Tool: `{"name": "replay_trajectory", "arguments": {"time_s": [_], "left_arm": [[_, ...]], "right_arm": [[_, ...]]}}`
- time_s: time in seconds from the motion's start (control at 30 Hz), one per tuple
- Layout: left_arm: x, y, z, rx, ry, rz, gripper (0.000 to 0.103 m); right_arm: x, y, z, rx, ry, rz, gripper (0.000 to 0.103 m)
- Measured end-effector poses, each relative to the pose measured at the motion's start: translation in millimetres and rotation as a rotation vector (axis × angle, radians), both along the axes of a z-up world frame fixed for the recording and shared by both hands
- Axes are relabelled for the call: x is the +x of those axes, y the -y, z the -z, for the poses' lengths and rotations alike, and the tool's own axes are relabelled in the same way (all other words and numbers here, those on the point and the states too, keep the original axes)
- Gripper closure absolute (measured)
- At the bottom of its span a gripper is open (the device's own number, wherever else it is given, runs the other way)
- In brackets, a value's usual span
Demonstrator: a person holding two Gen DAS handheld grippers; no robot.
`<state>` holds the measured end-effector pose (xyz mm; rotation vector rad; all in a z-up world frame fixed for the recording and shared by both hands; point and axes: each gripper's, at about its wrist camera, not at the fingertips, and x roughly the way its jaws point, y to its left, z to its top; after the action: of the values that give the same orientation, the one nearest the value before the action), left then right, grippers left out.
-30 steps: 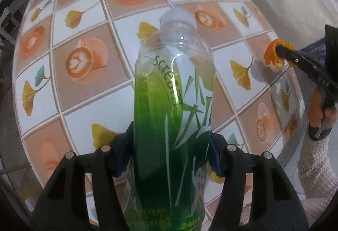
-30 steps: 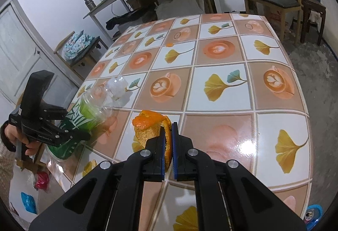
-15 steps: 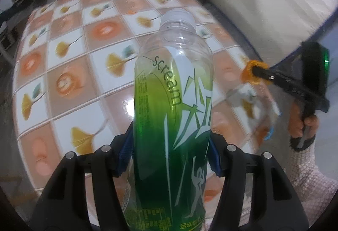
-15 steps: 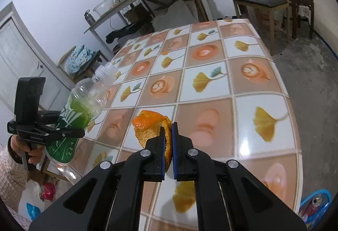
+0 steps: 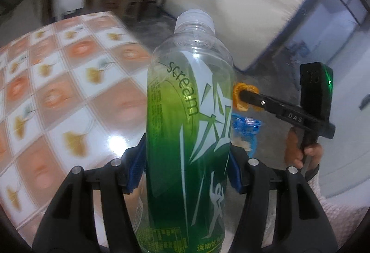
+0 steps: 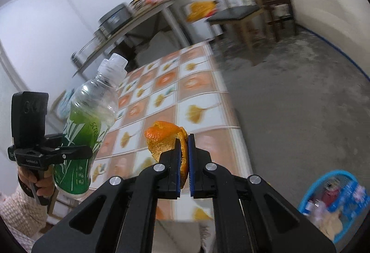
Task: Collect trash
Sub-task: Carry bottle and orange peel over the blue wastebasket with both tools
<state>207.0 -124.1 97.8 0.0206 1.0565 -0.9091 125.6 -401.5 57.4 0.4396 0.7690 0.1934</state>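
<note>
Left tool (image 5: 186, 169): its 2 blue pads clamp the lower body of a plastic bottle (image 5: 188, 119) from both sides. The bottle points away from the camera, clear at the neck, green label below, white cap at 12 o'clock.

Right tool (image 6: 183, 160): its 2 pads are pressed together on a piece of orange peel (image 6: 165, 139). The peel sticks out past the pad tips toward 11 o'clock.

In the left wrist view the right tool (image 5: 248, 98) enters from 3 o'clock with the peel (image 5: 238, 100) at its tip, just beside the bottle. A hand (image 5: 300, 149) grips its handle.

In the right wrist view the left tool (image 6: 76, 152) sits at 9 o'clock with the bottle (image 6: 90, 126) tilted toward 1 o'clock.

The table (image 6: 196, 114), covered in a tile-pattern cloth, lies beyond both tools. A blue basket (image 6: 333, 197) holding trash stands on the floor (image 6: 300, 102) at 4 o'clock in the right wrist view. The background is blurred.
</note>
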Motion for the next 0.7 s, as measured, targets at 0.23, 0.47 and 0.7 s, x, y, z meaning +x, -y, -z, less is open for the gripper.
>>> {"name": "replay_trajectory", "arguments": {"time_s": [0.23, 0.47, 0.7], "left_arm": [[-23.7, 101.1, 17.4, -0.045, -0.032, 0.119, 0.046], [-44.5, 202.1, 74.3, -0.056, -0.113, 0.206, 0.046], [-70.0, 285.2, 163.5, -0.008, -0.226, 0.265, 0.046]], "right_arm": [[-69.7, 81.3, 13.6, -0.011, -0.022, 0.21, 0.097], [-132.8, 160.9, 53.0, -0.008, -0.095, 0.435, 0.097], [-178.9, 220.5, 139.6, 0.041, -0.256, 0.597, 0.098]]}}
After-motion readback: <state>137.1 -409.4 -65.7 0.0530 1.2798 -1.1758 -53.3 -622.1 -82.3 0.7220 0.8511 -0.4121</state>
